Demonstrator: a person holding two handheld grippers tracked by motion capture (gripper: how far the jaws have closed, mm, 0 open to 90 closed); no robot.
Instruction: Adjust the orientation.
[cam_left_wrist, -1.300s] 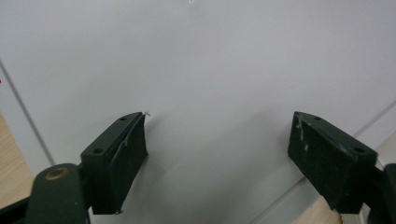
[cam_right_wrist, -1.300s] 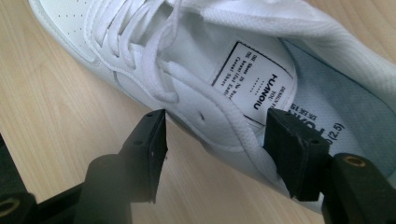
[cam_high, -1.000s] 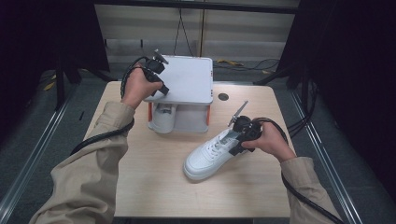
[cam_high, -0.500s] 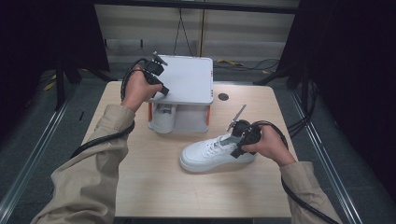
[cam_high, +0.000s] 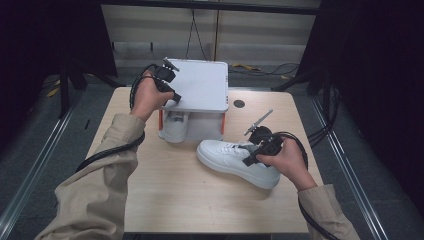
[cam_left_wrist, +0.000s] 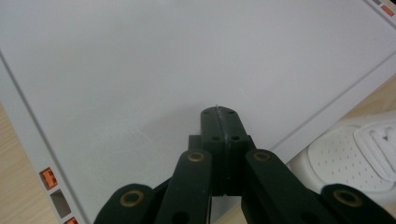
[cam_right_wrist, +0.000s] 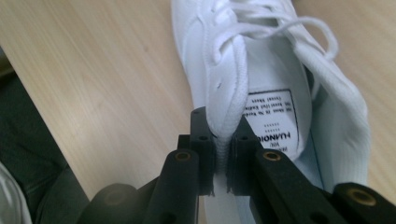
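On the light wooden table (cam_high: 165, 200), the right gripper (cam_high: 260, 145) rests on the collar of a white low-top sneaker (cam_high: 235, 162) lying in front of a white two-tier shoe rack with orange posts (cam_high: 202, 90). A second white sneaker (cam_high: 175, 127) sits under the rack's top, where the left gripper (cam_high: 167, 80) rests

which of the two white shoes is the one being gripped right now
The shoe out on the open table, its collar pinched by the right gripper. The other shoe sits under the grey rack, untouched.
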